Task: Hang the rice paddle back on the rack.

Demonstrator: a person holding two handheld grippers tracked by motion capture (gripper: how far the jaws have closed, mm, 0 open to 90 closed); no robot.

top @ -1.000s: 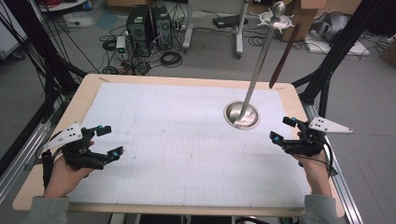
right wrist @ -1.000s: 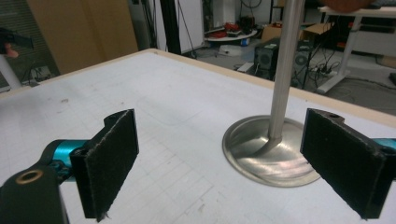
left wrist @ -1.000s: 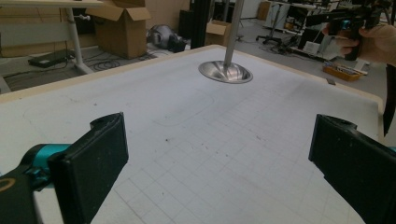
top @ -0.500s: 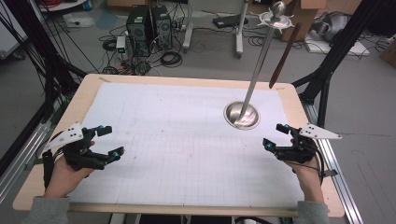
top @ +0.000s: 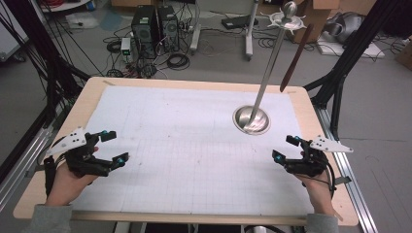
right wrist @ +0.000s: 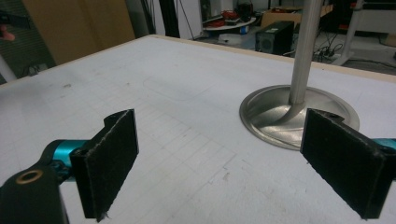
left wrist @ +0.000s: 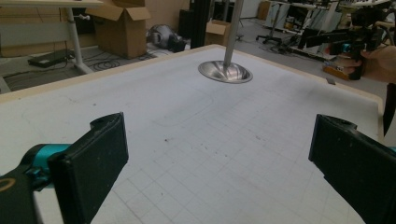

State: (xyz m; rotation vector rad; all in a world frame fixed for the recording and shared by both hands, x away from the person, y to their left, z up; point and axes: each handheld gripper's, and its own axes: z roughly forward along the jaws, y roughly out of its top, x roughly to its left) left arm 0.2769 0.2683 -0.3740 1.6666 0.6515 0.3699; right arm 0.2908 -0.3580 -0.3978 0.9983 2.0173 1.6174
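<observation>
Both of your grippers rest low over the near part of the surface [top: 194,145], a wooden top under a white gridded sheet. Neither holds anything.

Left gripper [top: 109,148]: near-left corner, jaws spread wide, nothing between them but bare grid in the left gripper view. Right gripper [top: 286,148]: near-right edge, jaws also spread wide, empty.

The only thing standing on the surface is the metal stand: a round dished base [top: 251,120] in the right half, toward the far side, with a slim pole [top: 269,63] rising from its middle. The pole's long axis is near vertical; it seems to lean a little in the high view, possibly only from the camera angle. A dark brown strip [top: 294,56] hangs near the top of the pole, clear of the surface.

Relation that matters: the base lies forward and slightly left of your right gripper, near it. In the right gripper view the base [right wrist: 299,114] sits ahead, right of centre, partly behind the right-hand jaw, so the opening points a little to the left of the pole [right wrist: 306,46]. From your left gripper the base [left wrist: 225,72] is well apart, far ahead and across the sheet.

Judgement: the right hand is the nearer one for any reach to the stand. To take the upright pole, you would turn the opening towards it and bring one jaw to each side.
</observation>
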